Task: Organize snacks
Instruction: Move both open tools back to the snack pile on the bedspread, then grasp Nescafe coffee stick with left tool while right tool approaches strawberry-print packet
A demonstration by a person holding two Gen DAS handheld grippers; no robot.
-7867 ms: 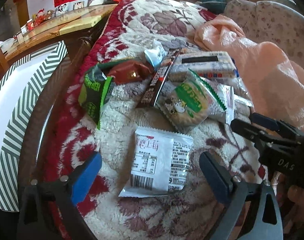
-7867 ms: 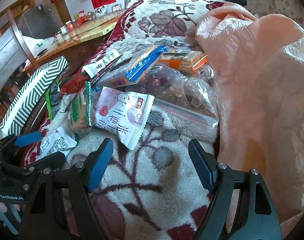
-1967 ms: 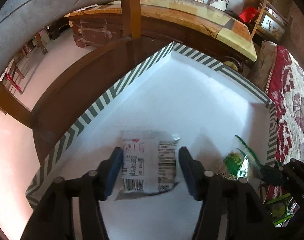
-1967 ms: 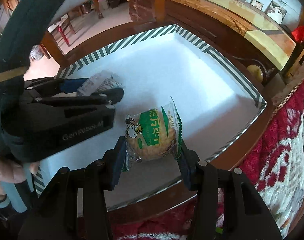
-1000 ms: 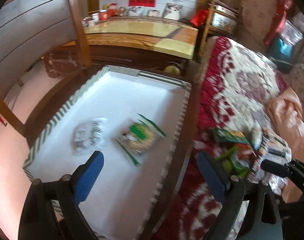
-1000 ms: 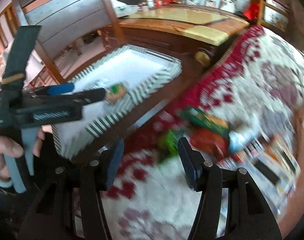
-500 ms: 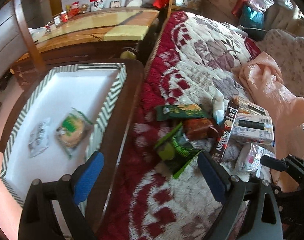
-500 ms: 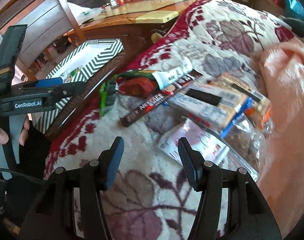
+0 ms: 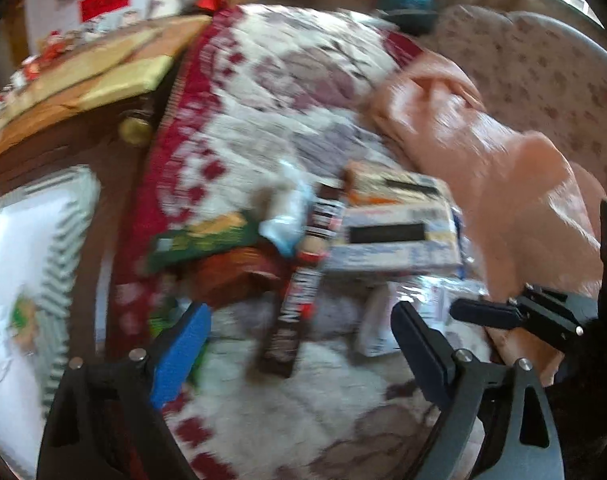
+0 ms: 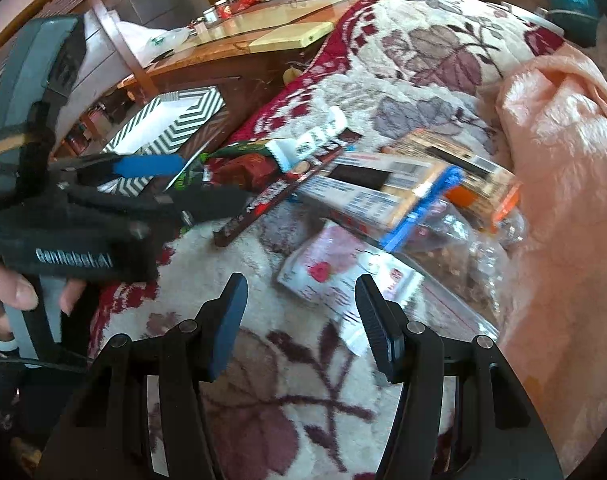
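Note:
Several snack packs lie in a heap on a floral blanket [image 9: 287, 408]. My left gripper [image 9: 299, 348] is open and empty, just above a long dark Nescafe stick pack [image 9: 299, 296]. A red pack [image 9: 239, 272] and a green pack [image 9: 203, 240] lie left of it, a flat cracker box [image 9: 391, 236] to the right. My right gripper [image 10: 301, 316] is open and empty, just in front of a white-and-pink pack [image 10: 335, 268]. The white box with striped rim [image 9: 59, 240] holds a green-and-white biscuit pack [image 9: 21, 320]. The left gripper also shows in the right wrist view [image 10: 143, 176].
A peach-coloured cloth [image 10: 563, 184] lies heaped on the right of the snacks. A clear zip bag of nuts [image 10: 455, 240] sits under the boxes. A wooden table [image 10: 263, 36] stands behind the white box. The dark wooden frame [image 9: 115, 208] separates box and blanket.
Both grippers have moved right from the white box to the snack heap and come lower over it. Both have stayed open and empty.

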